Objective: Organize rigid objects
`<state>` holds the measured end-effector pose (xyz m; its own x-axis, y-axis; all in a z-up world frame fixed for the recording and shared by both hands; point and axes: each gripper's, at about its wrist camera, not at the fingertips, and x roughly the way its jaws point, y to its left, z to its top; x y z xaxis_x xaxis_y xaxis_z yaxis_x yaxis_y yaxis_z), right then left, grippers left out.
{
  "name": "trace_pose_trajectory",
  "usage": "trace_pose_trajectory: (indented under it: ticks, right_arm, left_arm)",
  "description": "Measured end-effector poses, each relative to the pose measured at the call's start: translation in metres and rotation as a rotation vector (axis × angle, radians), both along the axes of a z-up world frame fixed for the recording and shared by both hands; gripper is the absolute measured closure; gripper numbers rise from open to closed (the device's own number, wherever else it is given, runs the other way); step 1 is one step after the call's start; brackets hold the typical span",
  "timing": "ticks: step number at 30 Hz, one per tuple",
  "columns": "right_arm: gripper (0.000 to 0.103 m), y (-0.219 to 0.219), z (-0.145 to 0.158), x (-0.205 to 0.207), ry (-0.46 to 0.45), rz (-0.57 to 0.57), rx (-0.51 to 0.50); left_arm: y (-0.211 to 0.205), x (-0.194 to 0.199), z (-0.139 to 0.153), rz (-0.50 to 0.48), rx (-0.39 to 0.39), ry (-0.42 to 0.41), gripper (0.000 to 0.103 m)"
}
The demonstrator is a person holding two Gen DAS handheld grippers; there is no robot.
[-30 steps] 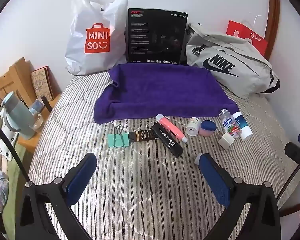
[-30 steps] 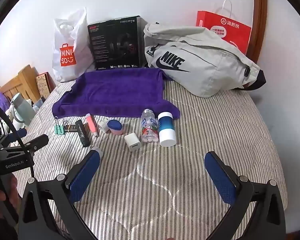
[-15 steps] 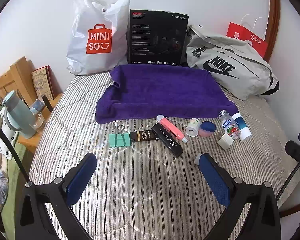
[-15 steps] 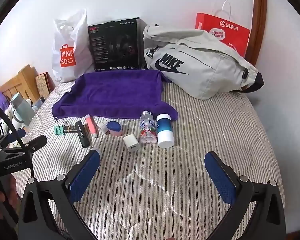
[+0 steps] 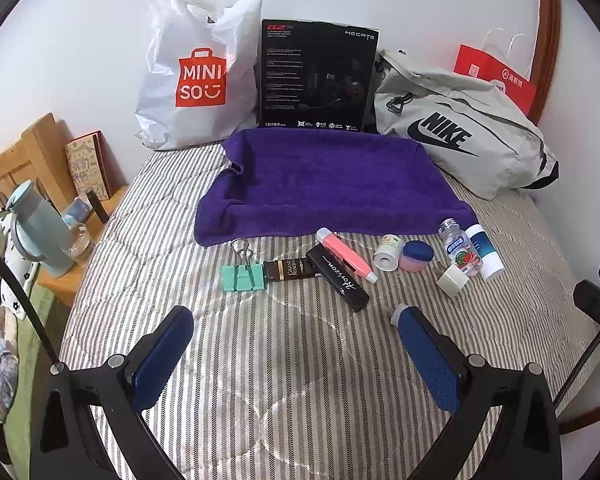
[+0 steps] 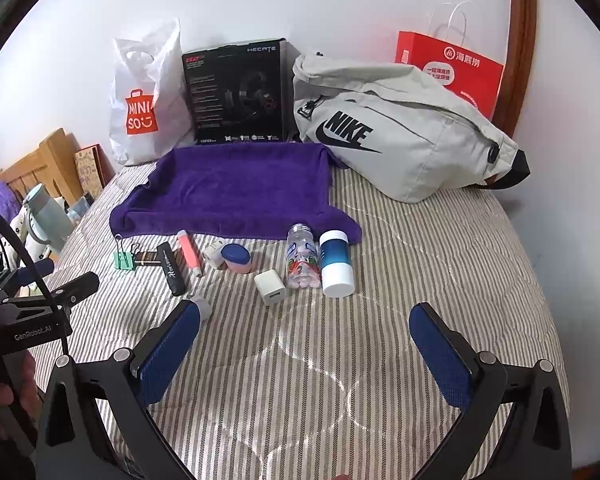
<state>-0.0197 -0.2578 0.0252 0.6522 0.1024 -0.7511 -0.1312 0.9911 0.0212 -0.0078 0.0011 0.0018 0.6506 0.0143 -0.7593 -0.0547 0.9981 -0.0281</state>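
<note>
Several small objects lie in a row on the striped bed in front of a purple towel (image 5: 332, 184): a green binder clip (image 5: 243, 277), a dark chocolate bar (image 5: 290, 270), a black Horizon box (image 5: 337, 278), a pink tube (image 5: 346, 255), a small white jar (image 5: 388, 252), a blue-lidded pink pot (image 5: 417, 255), a white charger cube (image 6: 271, 287), a clear pill bottle (image 6: 302, 257) and a blue-and-white bottle (image 6: 335, 263). My left gripper (image 5: 290, 322) and right gripper (image 6: 304, 320) are open and empty, hovering in front of the row. A small grey cap (image 6: 201, 306) lies by the right gripper's left finger.
A Miniso bag (image 5: 200, 76), a black Hecate box (image 5: 316, 80), a grey Nike bag (image 5: 460, 136) and a red paper bag (image 6: 448, 68) stand along the wall. A wooden bedside shelf with a blue kettle (image 5: 40, 232) is at the left.
Both grippers have drifted slightly back and down, so the objects sit a little higher in view. Nothing was grasped or moved.
</note>
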Motion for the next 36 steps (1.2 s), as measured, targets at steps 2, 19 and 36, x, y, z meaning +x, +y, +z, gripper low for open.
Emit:
trace_pose_trajectory:
  ticks: [2, 19, 36]
  right_arm:
    - [0.0, -0.0001, 0.0008, -0.0007, -0.002, -0.002, 0.0]
    - [0.0, 0.0016, -0.0001, -0.0032, 0.003, -0.002, -0.005]
    - [0.0, 0.0016, -0.0012, -0.0054, 0.009, -0.004, -0.007]
  left_arm:
    - [0.0001, -0.0005, -0.0005, 0.0, -0.001, 0.001, 0.0]
    - [0.0005, -0.0015, -0.0029, -0.006, 0.0, 0.007, 0.0]
    - [-0.0005, -0.0007, -0.0043, -0.007, 0.006, 0.014, 0.0]
